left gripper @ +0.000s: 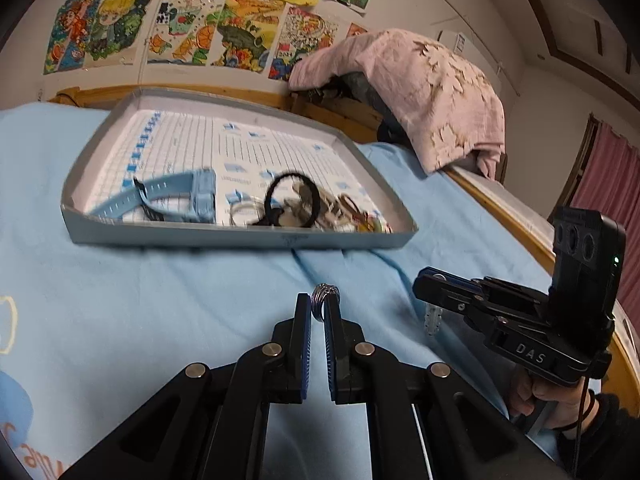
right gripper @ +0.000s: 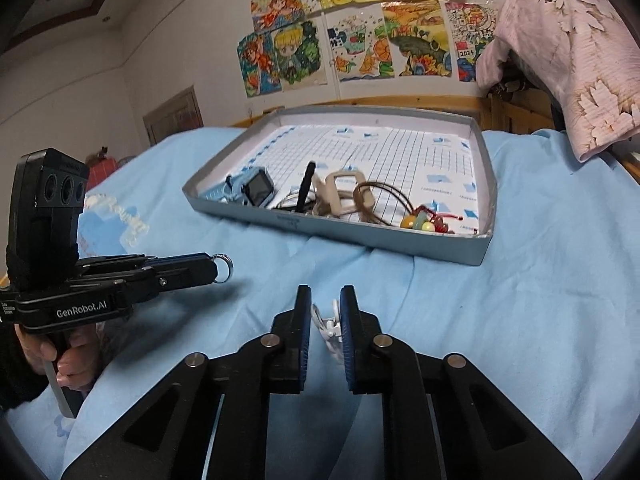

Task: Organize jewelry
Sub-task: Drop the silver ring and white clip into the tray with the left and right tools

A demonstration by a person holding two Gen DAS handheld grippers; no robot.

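Left tool [left gripper: 319,306] is pressed nearly together, pinching a silver ring [left gripper: 325,302] at its fingertips; the ring stands upright, clear of the blue bedsheet [left gripper: 200,288]. Right tool [right gripper: 325,304] is closed down on a white clip [right gripper: 326,322], which sits between its blue pads [right gripper: 347,344]; whether both pads press on it is hard to tell from this view.

From the left wrist view, the right tool [left gripper: 430,284] shows side-on with a pale beaded piece hanging under its jaws, and a hand [left gripper: 532,396] on its grip. The right wrist view shows the left tool [right gripper: 212,266] side-on, the ring [right gripper: 222,268] poking out past its tip, and a hand [right gripper: 72,360] on the grip.

Ahead lies a grey tray [left gripper: 240,236] on the bed. It holds a blue watch [left gripper: 200,196], a black band [left gripper: 294,200] and thin rings. Only the right view makes clear the watch face [right gripper: 256,190], a beige buckle [right gripper: 340,192], brown cords and a beaded charm [right gripper: 424,222] in the tray [right gripper: 360,236].
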